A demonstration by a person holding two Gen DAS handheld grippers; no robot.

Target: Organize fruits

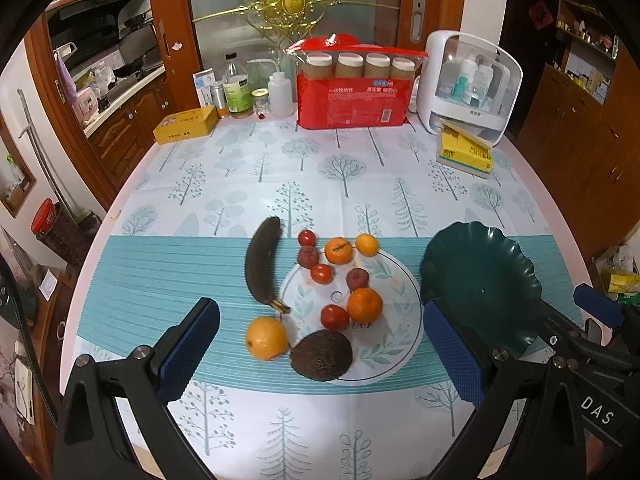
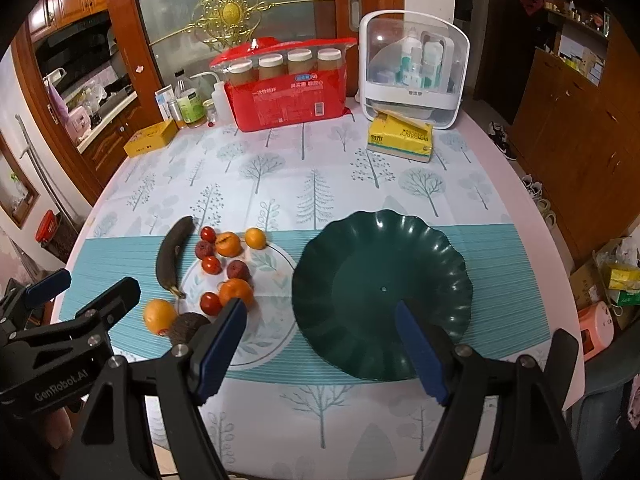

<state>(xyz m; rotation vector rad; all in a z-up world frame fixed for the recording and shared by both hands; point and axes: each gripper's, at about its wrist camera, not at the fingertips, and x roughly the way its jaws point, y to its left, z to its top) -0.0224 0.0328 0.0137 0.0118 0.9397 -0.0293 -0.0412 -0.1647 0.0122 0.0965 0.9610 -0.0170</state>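
While both my claws hang wide open and empty above the near table edge, I keep the left gripper (image 1: 320,344) in line with the fruit and the right gripper (image 2: 320,344) over the near rim of the empty green dish (image 2: 400,248) on the right. Just beyond my left fingers lie the avocado (image 1: 321,355) and large orange (image 1: 267,338), so I would judge these the first picks. Approach from above, straddle one fruit only, close gently, and avoid nudging the blackened banana (image 1: 260,264) or the small red fruits (image 1: 334,317) on the patterned mat (image 1: 396,332).
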